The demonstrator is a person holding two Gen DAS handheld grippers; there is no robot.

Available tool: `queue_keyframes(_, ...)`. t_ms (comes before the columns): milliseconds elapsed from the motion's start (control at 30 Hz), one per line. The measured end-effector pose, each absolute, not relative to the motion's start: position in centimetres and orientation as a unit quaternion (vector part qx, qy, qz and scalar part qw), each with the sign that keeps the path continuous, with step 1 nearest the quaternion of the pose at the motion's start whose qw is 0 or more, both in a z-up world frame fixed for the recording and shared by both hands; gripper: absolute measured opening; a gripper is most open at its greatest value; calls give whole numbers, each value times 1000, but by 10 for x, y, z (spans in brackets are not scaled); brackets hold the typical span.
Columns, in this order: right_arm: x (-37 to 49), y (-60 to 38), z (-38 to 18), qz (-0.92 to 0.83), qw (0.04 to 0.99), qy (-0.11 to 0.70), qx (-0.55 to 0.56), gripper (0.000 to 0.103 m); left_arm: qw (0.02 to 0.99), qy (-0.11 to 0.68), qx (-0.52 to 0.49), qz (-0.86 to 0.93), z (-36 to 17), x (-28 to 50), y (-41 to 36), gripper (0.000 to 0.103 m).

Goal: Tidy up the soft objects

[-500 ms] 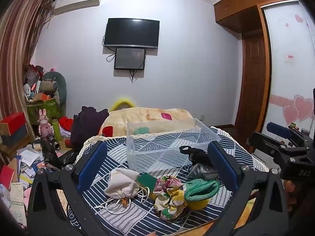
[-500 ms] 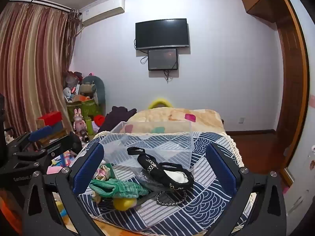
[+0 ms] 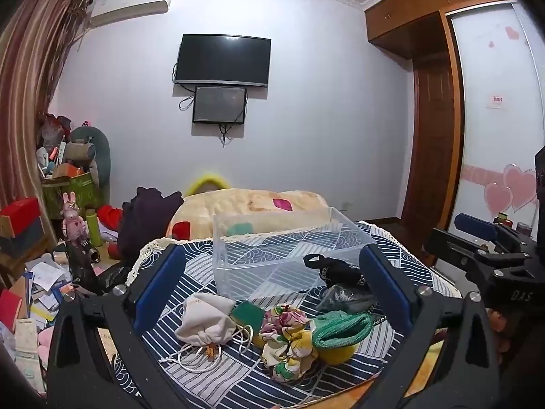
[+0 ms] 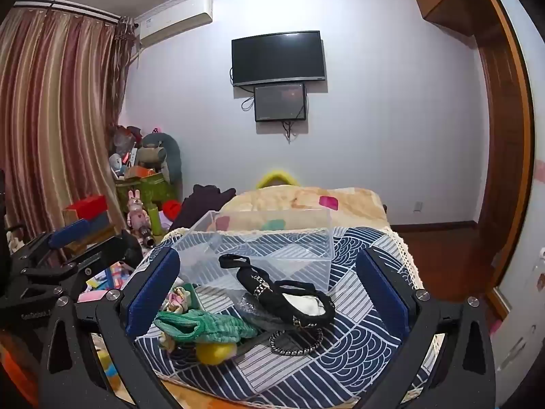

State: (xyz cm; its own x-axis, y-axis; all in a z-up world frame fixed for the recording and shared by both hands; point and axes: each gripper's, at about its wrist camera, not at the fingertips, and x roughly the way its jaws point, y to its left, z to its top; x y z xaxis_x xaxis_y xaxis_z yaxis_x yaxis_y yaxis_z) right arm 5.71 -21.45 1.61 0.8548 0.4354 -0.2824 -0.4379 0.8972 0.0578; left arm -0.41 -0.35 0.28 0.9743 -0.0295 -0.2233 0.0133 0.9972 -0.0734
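Observation:
A clear plastic bin [image 3: 272,255] [image 4: 265,248] stands empty on a table with a blue patterned cloth [image 3: 238,381] [image 4: 340,351]. In front of it lie a white drawstring pouch [image 3: 204,318], a floral scrunchie [image 3: 287,337], a green knit pouch [image 3: 340,329] [image 4: 204,323] on a yellow ball [image 4: 214,352], and a black bag with a chain [image 3: 337,271] [image 4: 286,293]. My left gripper [image 3: 272,289] is open above the pile. My right gripper [image 4: 269,293] is open around the black bag, not touching it. Each gripper shows at the edge of the other's view.
A bed with a yellow quilt [image 3: 252,204] lies behind the table. Cluttered toys, boxes and papers [image 3: 41,272] fill the floor at left. A wooden door [image 3: 432,136] and wardrobe are at right. A TV [image 3: 223,59] hangs on the far wall.

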Motion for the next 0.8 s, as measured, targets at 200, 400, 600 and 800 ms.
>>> queue_keyframes(200,55,-217,16,228,963,146,-5,103,993,111,-33,-15,3,-6,-7,103)
queue_keyframes(400,54,-217,15,227,963,147,-3,103,993,113,-30,-11,1,-5,-7,103)
queue_keyframes(600,52,-216,15,229,962,148,-2,103,993,114,-29,-11,0,-3,-8,103)
queue_keyframes(800,52,-215,16,230,962,148,1,103,993,113,-30,-12,2,-5,-8,103)
